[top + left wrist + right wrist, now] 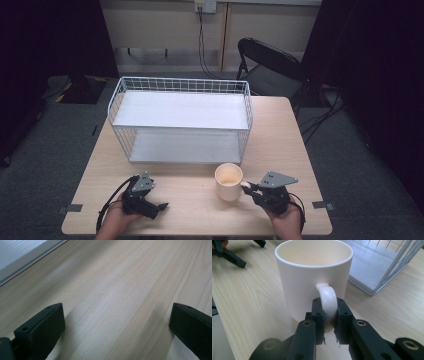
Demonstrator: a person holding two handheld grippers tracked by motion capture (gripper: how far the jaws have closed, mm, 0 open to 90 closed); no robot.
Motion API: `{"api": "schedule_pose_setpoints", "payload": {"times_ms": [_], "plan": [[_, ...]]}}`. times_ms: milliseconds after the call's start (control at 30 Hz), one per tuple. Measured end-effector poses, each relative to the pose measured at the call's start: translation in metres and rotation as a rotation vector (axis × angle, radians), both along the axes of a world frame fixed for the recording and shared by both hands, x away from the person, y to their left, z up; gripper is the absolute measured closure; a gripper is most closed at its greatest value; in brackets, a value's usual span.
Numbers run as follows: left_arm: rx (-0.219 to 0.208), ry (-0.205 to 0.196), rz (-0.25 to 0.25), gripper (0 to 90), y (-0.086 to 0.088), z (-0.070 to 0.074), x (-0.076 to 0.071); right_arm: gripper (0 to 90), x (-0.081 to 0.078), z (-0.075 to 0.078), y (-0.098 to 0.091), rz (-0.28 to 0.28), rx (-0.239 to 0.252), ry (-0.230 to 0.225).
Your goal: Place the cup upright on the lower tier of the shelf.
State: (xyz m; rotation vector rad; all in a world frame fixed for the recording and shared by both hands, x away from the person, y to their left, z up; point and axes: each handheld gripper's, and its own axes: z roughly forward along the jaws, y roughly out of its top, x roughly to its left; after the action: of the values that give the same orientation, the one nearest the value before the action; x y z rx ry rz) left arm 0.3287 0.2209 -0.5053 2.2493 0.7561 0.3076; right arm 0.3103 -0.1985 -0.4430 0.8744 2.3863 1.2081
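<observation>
The cream mug [313, 277] stands upright on the worktop [280, 135], just in front of the white wire rack [180, 117], and the right gripper [329, 312] has its fingers [318, 308] pinched on the mug's handle [327, 298]. From here I'd keep that grip square and lift straight, since a handle hold may let the mug swing. The left gripper [161, 205] rests apart, fingers wide and empty. The handle's lower joint sits hidden behind the fingers, and the mug's bottom inside is hard to make out.
</observation>
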Motion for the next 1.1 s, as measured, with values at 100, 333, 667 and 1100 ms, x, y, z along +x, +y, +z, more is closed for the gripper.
{"api": "schedule_pose_setpoints", "payload": {"times_ms": [100, 333, 667, 1100], "plan": [[0.0, 0.0, 0.0, 0.0, 0.0, 0.0, 0.0, 80.4, 0.002, 0.003, 0.001, -0.006, 0.01, -0.006], [0.0, 0.0, -0.001, 0.0, 0.0, 0.0, 0.0, 80.4, 0.007, 0.005, 0.005, -0.015, 0.026, -0.006], [0.0, 0.0, 0.0, 0.0, 0.0, 0.0, 0.0, 80.4, 0.014, 0.01, 0.015, -0.015, 0.035, -0.02], [0.0, 0.0, -0.001, 0.0, 0.0, 0.0, 0.0, 80.5, 0.024, 0.011, 0.031, -0.041, 0.063, -0.035]]}}
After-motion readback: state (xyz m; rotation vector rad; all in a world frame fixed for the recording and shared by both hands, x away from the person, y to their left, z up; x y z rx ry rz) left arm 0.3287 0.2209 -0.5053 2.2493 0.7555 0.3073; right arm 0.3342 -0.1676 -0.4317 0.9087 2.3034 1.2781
